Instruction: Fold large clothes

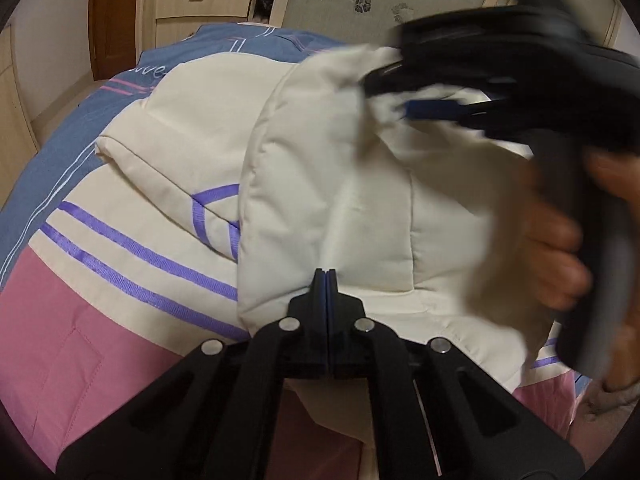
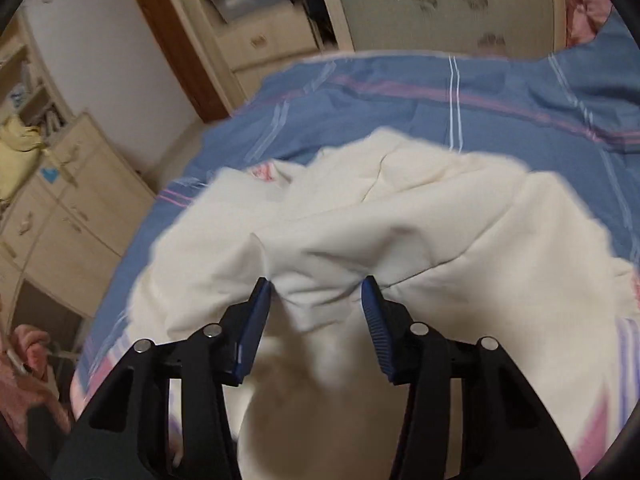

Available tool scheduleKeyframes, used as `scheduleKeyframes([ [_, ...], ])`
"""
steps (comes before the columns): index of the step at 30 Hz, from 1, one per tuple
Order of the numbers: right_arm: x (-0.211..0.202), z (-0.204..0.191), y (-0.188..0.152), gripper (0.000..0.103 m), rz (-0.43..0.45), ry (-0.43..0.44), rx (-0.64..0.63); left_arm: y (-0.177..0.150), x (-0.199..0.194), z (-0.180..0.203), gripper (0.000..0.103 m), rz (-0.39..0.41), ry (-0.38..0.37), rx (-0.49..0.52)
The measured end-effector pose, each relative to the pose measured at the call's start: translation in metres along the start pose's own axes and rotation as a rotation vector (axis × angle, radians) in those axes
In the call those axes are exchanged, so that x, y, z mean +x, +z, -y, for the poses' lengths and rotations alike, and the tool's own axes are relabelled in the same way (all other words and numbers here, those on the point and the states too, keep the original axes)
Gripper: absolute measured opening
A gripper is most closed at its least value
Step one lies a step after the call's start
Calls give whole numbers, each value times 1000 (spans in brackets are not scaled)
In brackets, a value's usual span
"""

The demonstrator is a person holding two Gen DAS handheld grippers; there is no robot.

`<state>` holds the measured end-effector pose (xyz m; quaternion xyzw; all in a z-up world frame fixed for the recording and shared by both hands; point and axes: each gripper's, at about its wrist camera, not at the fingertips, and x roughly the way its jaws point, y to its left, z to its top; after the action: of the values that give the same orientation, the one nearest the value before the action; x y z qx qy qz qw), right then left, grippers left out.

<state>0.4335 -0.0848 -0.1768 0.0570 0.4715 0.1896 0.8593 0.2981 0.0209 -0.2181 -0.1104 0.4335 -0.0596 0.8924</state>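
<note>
Bedroom setting: cream cabinets with drawers [image 2: 256,42] and a brown door frame [image 2: 172,36] behind a bed under a blue striped cover [image 2: 400,92]. On the bed we see a large padded cream jacket [image 1: 360,208], lying over cream fabric with purple stripes [image 1: 132,256] and a pink panel [image 1: 60,344].

Left hand-held gripper [image 1: 326,274]: its blue pads are pressed together, pinching the near edge of the jacket's folded-over flap.

Right hand-held gripper [image 2: 316,288]: in its own view the jaws stand wide apart, with a bunched fold of cream cloth between the pads, touching the left pad [image 2: 256,320]. From the left wrist camera we see this gripper [image 1: 424,110] blurred at the jacket's far upper corner, cloth gathered about its tips, and the person's fingers [image 1: 556,248] wrapped round its handle.
</note>
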Motion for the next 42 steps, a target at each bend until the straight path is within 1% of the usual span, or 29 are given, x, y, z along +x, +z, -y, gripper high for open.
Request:
scheduleKeyframes([
  [2,34,0,0,50,-25,-76,2,1,1,-6,3,2,-1,-20],
  [5,38,-8,-1,50,-12,-126,-30,2,3,-16,3,-15,-28,-61],
  [8,-1,-5,-6,50,-19,-22,-9,4,-8,-15,3,0,-36,-66],
  [10,-45,-1,-20,52,51,32,8,4,-20,-11,4,34,-34,-63],
  [11,-66,-1,-27,60,91,24,1,4,-27,-9,8,52,-35,-64],
  [12,-91,1,-41,68,140,-7,-10,5,-32,-6,17,66,-38,-64],
  [13,-104,2,-49,71,164,-20,-9,4,-36,-2,28,74,-39,-63],
  [14,-115,7,-61,75,182,-24,0,4,-37,2,31,79,-36,-59],
  [16,-113,17,-78,77,156,-46,18,5,-31,9,32,53,-1,-40],
  [18,-83,29,-92,77,59,-100,26,4,-16,11,32,-3,41,-40],
  [19,-61,35,-99,77,2,-121,18,3,-10,8,32,-22,41,-48],
  [20,-51,37,-103,77,-14,-136,-3,3,-8,3,32,-27,29,-61],
  [21,-57,34,-107,77,19,-143,-14,1,-19,-1,32,-9,3,-81],
  [22,-70,30,-110,77,49,-133,-10,-1,-32,-3,33,12,-21,-92],
  [23,-89,26,-115,77,73,-81,10,-3,-48,-6,37,37,-41,-95],
  [24,-110,23,-123,77,106,0,31,-5,-63,-9,49,64,-38,-93],
  [25,-128,19,-133,77,144,59,35,-9,-80,-16,53,104,-11,-95],
  [26,-140,14,-143,80,166,70,19,-10,-91,-23,53,127,14,-105],
  [28,-138,-1,-163,81,124,-15,-49,-12,-94,-36,53,94,29,-136],
  [29,-123,-6,-176,81,59,-62,-90,-16,-88,-39,53,50,41,-147],
  [30,-96,-9,-192,81,-65,-111,-121,-23,-81,-42,52,8,61,-149],
  [31,-79,-8,-206,81,-114,-144,-131,-32,-75,-45,46,-35,74,-154],
  [32,-85,-9,-216,81,-46,-154,-133,-40,-74,-49,45,-56,61,-166],
  [33,-98,-11,-224,81,-21,-145,-121,-50,-78,-56,45,-54,31,-182],
  [35,-128,-5,-239,81,-7,-61,-55,-68,-101,-67,49,-8,20,-177],
  [36,-150,4,-251,82,34,-7,-7,-77,-117,-77,56,24,47,-167],
  [37,-170,14,-262,83,69,6,29,-86,-131,-87,64,49,75,-166],
  [40,-212,54,-295,88,109,-61,142,-104,-169,-135,74,93,136,-216],
  [42,-228,93,-326,89,77,-81,258,-117,-187,-173,79,86,163,-294],
])
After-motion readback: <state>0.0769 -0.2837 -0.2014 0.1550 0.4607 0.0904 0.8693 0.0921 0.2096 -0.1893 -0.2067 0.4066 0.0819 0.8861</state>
